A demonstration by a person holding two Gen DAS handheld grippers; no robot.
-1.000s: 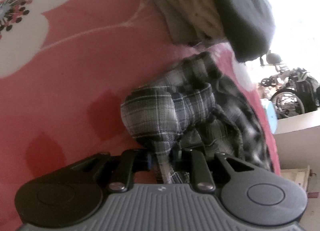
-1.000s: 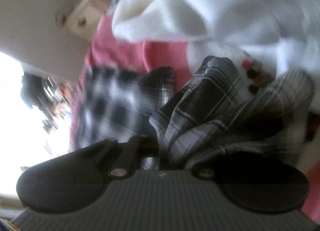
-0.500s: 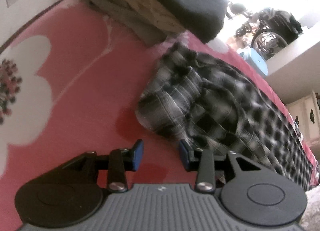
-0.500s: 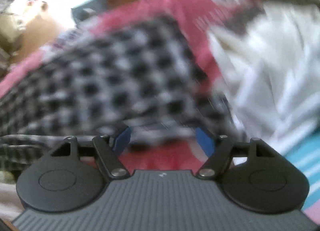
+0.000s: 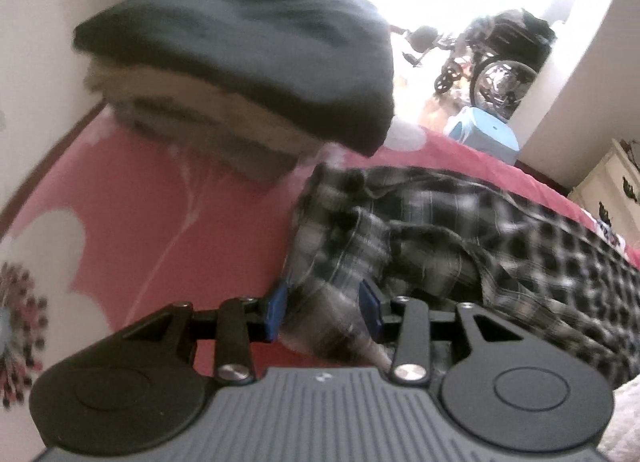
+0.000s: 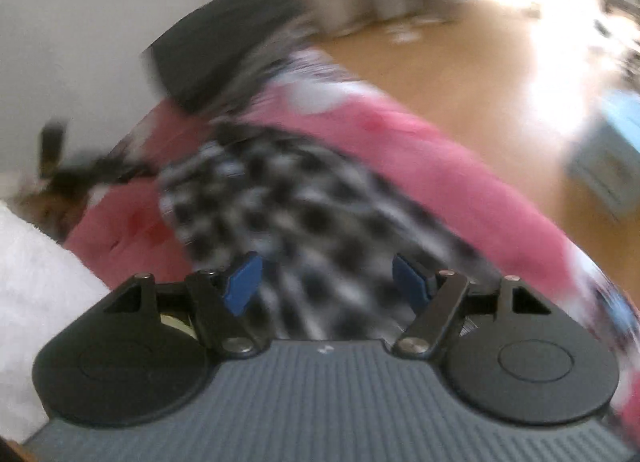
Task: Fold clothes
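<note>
A black-and-white plaid shirt [image 5: 440, 246] lies rumpled on a pink bedspread [image 5: 208, 222] with white flowers. My left gripper [image 5: 323, 310] points down at the shirt's near left edge. A blurred fold of the cloth lies between its blue pads [image 5: 276, 310], which stand apart and do not visibly squeeze it. In the right wrist view the shirt [image 6: 288, 214] is smeared by motion. My right gripper [image 6: 326, 288] hovers over it, open wide, with nothing gripped.
A stack of folded clothes [image 5: 248, 50] topped by a dark garment sits against the wall at the bed's far end. A white fluffy blanket [image 6: 32, 294] lies at the near left. Past the bed are a wooden floor [image 6: 440, 62], a blue stool [image 5: 484, 134] and a white cabinet [image 5: 612, 186].
Both grippers let go of the plaid cloth and opened. The left one rose and rolled, then held over the shirt's edge. The right one swung far across to over the shirt's spread part.
</note>
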